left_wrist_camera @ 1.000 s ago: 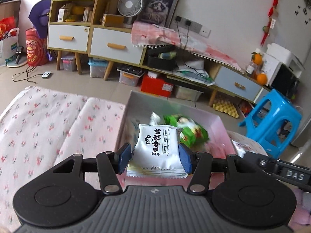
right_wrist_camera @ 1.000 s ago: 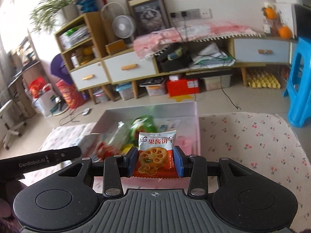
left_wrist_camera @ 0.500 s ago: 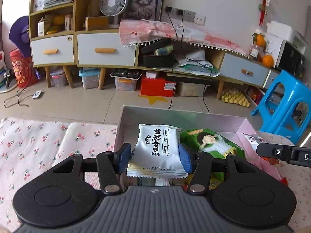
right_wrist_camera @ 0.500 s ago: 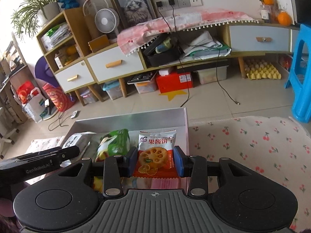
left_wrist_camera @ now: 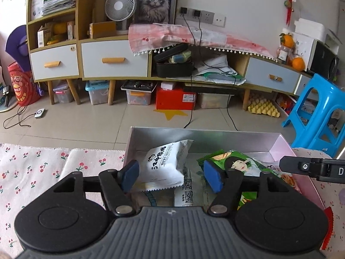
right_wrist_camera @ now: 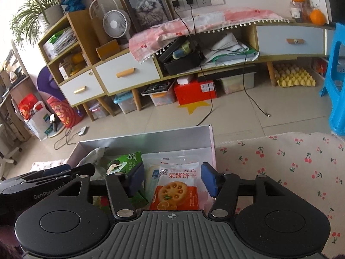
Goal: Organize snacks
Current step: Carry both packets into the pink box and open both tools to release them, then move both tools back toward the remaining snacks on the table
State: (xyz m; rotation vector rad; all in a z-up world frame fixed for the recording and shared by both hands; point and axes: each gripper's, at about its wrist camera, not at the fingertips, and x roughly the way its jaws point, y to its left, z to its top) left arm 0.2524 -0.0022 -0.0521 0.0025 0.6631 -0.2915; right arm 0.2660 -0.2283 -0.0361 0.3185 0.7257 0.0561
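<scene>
A pink box with a silver inside stands on the cherry-print cloth and holds several snack packets. My left gripper is open over the box; a white packet with black characters lies tilted between its jaws, leaning on the left pad. A green packet lies in the box. My right gripper is open over the box's right part; an orange-and-white biscuit packet lies loose between its jaws.
The cherry-print cloth spreads on both sides of the box. Beyond it is tiled floor, a low cabinet with drawers, and a blue stool at the right. The other gripper shows at each view's edge.
Both grippers have opened and let go of their packets, which have dropped into the box. The white packet has tipped to the left.
</scene>
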